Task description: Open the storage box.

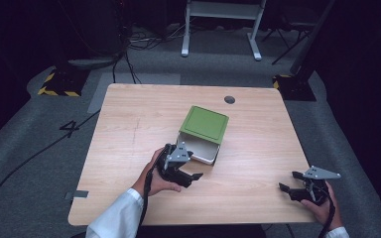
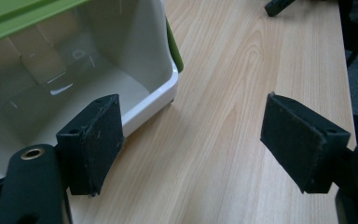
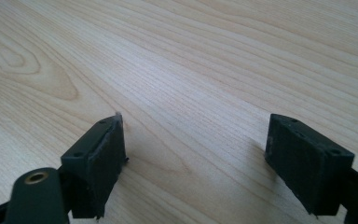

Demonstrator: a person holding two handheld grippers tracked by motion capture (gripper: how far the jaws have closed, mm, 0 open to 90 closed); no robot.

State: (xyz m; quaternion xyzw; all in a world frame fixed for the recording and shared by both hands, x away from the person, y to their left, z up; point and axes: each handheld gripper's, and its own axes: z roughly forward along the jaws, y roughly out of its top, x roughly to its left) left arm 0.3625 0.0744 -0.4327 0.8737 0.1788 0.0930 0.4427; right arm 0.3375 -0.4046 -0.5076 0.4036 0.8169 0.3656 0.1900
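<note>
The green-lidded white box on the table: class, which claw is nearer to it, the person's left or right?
Left. The left claw sits right at the box's open front, jaws apart and empty. The right claw rests far off near the table's right edge.

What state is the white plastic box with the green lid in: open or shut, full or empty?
Open and seemingly empty: the white plastic box gapes toward the left gripper, green lid raised; the left gripper view shows bare white walls inside.

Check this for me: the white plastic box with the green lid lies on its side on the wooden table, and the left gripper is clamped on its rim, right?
Not clamped. In the left gripper view the left gripper is open, with bare wooden table between its jaws; the white plastic box with the green lid lies on its side just beside it.
</note>
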